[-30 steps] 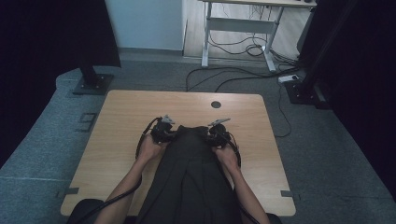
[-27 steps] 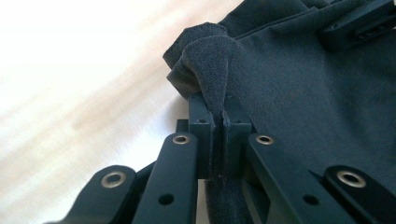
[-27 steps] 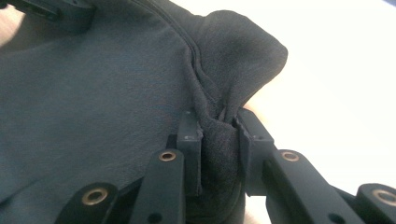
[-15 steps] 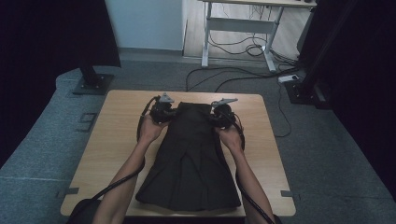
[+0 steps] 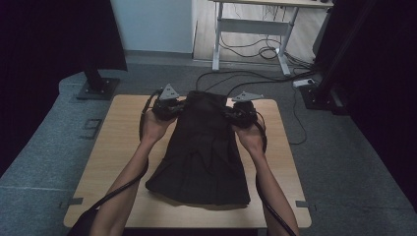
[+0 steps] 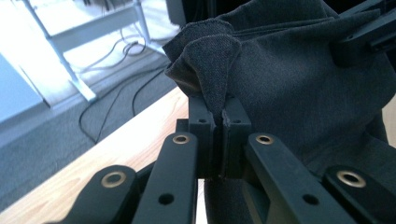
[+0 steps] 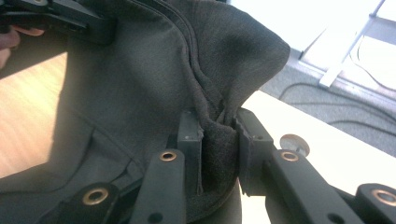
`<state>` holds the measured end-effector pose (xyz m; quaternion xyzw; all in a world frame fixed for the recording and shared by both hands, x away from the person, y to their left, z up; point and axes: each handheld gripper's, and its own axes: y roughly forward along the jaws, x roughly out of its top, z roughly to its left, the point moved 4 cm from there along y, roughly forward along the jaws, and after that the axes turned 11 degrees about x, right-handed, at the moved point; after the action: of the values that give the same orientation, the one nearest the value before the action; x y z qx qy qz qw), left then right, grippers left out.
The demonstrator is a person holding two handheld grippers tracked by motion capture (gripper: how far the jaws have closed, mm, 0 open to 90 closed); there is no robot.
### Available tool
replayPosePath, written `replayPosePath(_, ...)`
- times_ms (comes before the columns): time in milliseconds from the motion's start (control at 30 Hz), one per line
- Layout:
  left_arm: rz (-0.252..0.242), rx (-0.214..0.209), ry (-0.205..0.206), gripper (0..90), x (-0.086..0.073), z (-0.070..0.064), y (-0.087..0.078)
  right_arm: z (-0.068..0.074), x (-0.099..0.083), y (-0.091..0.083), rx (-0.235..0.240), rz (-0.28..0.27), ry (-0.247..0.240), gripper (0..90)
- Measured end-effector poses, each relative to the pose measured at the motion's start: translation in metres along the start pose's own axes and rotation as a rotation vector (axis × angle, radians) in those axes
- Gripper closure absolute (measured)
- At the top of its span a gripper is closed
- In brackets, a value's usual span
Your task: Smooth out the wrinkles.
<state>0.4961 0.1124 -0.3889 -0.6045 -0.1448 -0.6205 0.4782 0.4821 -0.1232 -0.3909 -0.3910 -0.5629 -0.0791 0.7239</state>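
Dark pleated skirt [image 5: 201, 152] spread lengthwise on the wooden counter [image 5: 113, 147], waistband at the far edge and hem toward the person; the waistband was seen held at its two corners, lifted slightly off the surface. The left gripper [image 5: 167, 105] was clamped on the left corner, its jaws closed with a peak of fabric [image 6: 210, 70] pinched between them; the right gripper [image 5: 241, 114] was likewise fastened on the right corner, a thicker fold of cloth [image 7: 217, 140] being caught between jaws held a little apart by the material. The step in hand was judged to be the laying-out or stretching of the garment flat by its waistband. The next move was judged to call for the waistband to be lowered evenly onto the counter under light tension, both corners being kept level so that no crease is drawn in, before the jaws are released; the far edge lay near, so little further travel was thought available.
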Motion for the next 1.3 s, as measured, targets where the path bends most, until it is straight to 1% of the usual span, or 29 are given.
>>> replayPosePath(67,-0.015,-0.010,0.020,85.1,0.000,-0.005,-0.009,0.007,-0.002,-0.009,0.006,-0.009,-0.021,73.8)
replayPosePath(100,-0.021,-0.014,0.029,85.0,0.000,-0.008,-0.013,0.014,-0.005,-0.016,0.013,-0.020,-0.034,73.8)
replayPosePath(133,-0.026,-0.020,0.033,85.0,-0.001,-0.010,-0.017,0.014,-0.005,-0.016,0.013,-0.020,-0.034,73.8)
replayPosePath(167,-0.029,-0.025,0.041,85.0,-0.003,-0.013,-0.021,0.020,-0.010,-0.022,0.022,-0.028,-0.044,73.8)
replayPosePath(200,-0.032,-0.028,0.045,85.0,-0.004,-0.016,-0.025,0.020,-0.010,-0.022,0.022,-0.028,-0.044,73.8)
replayPosePath(233,-0.033,-0.030,0.059,85.0,-0.007,-0.019,-0.028,0.025,-0.015,-0.026,0.029,-0.029,-0.054,73.8)
replayPosePath(267,-0.034,-0.033,0.065,85.0,-0.009,-0.022,-0.032,0.025,-0.015,-0.026,0.029,-0.029,-0.054,73.8)
replayPosePath(333,-0.039,-0.048,0.070,84.9,-0.015,-0.027,-0.038,0.032,-0.022,-0.029,0.036,-0.027,-0.058,73.8)
replayPosePath(367,-0.044,-0.057,0.067,84.9,-0.018,-0.030,-0.041,0.037,-0.029,-0.032,0.047,-0.024,-0.058,73.8)
replayPosePath(400,-0.045,-0.064,0.064,84.9,-0.022,-0.033,-0.043,0.037,-0.029,-0.032,0.047,-0.024,-0.058,73.8)
replayPosePath(500,-0.037,-0.082,0.071,84.8,-0.034,-0.042,-0.050,0.045,-0.041,-0.035,0.065,-0.019,-0.056,73.8)
replayPosePath(633,-0.017,-0.109,0.073,84.7,-0.055,-0.054,-0.058,0.058,-0.060,-0.037,0.091,-0.003,-0.044,73.8)
replayPosePath(800,0.008,-0.146,0.074,84.6,-0.076,-0.063,-0.067,0.075,-0.083,-0.038,0.134,0.018,-0.030,73.9)
replayPosePath(900,0.027,-0.166,0.076,84.4,-0.088,-0.068,-0.072,0.085,-0.098,-0.037,0.167,0.034,-0.016,74.0)
replayPosePath(1000,0.048,-0.186,0.068,84.3,-0.100,-0.074,-0.077,0.095,-0.112,-0.035,0.198,0.054,0.004,74.0)
replayPosePath(1033,0.054,-0.192,0.068,84.3,-0.104,-0.076,-0.079,0.100,-0.121,-0.034,0.217,0.073,0.015,74.0)
replayPosePath(1067,0.062,-0.198,0.073,84.3,-0.109,-0.078,-0.080,0.100,-0.121,-0.034,0.217,0.073,0.015,74.0)
replayPosePath(1133,0.080,-0.210,0.070,84.3,-0.118,-0.082,-0.083,0.104,-0.130,-0.032,0.234,0.090,0.031,74.0)
replayPosePath(1167,0.093,-0.217,0.069,84.3,-0.124,-0.085,-0.084,0.109,-0.140,-0.029,0.256,0.111,0.048,74.0)
replayPosePath(1200,0.101,-0.221,0.071,84.3,-0.128,-0.087,-0.085,0.109,-0.140,-0.029,0.256,0.111,0.048,74.0)
replayPosePath(1300,0.133,-0.243,0.072,84.2,-0.144,-0.093,-0.087,0.116,-0.152,-0.025,0.277,0.139,0.054,74.1)
